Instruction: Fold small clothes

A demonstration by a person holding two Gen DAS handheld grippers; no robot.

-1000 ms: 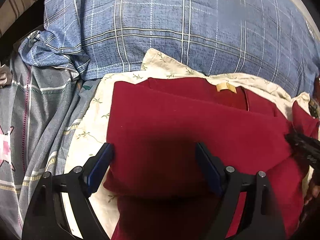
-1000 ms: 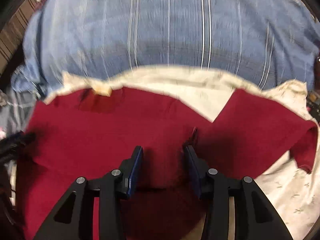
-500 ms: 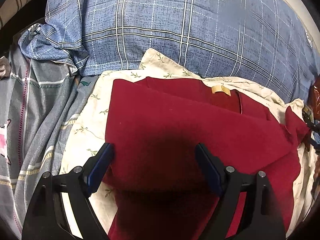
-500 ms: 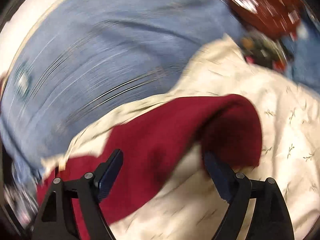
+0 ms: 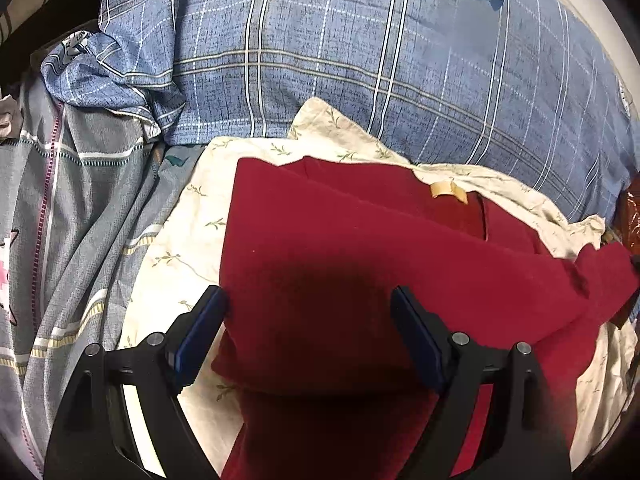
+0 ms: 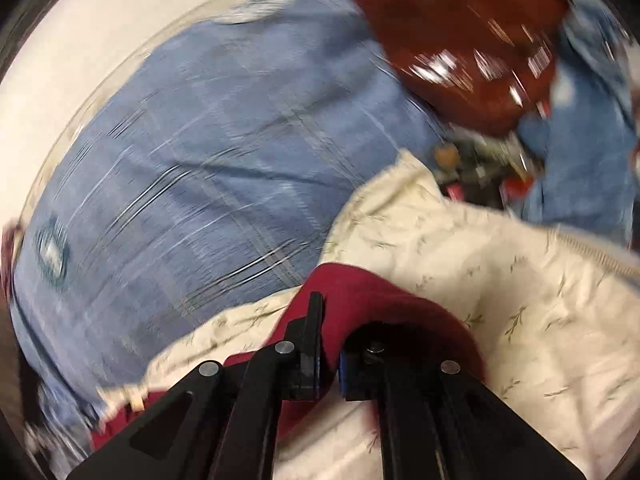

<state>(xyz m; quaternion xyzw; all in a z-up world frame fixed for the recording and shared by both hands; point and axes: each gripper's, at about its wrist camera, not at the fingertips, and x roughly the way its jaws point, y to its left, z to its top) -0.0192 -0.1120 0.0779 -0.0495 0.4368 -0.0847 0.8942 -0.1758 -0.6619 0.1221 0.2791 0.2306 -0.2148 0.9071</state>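
Since the earlier frame, the right gripper [image 6: 326, 354] had swung away from the garment's middle to its sleeve and narrowed from wide open to pinching a fold of red cloth. By the left wrist view, the red shirt [image 5: 360, 264] lay flat on a cream floral cloth [image 5: 180, 248], one side folded over its body, a tan neck label [image 5: 448, 192] showing at the collar. Its long axis ran toward the blue plaid pillow [image 5: 360, 80], collar farthest away. The left gripper [image 5: 308, 328] stood wide open over the shirt, grasping nothing.
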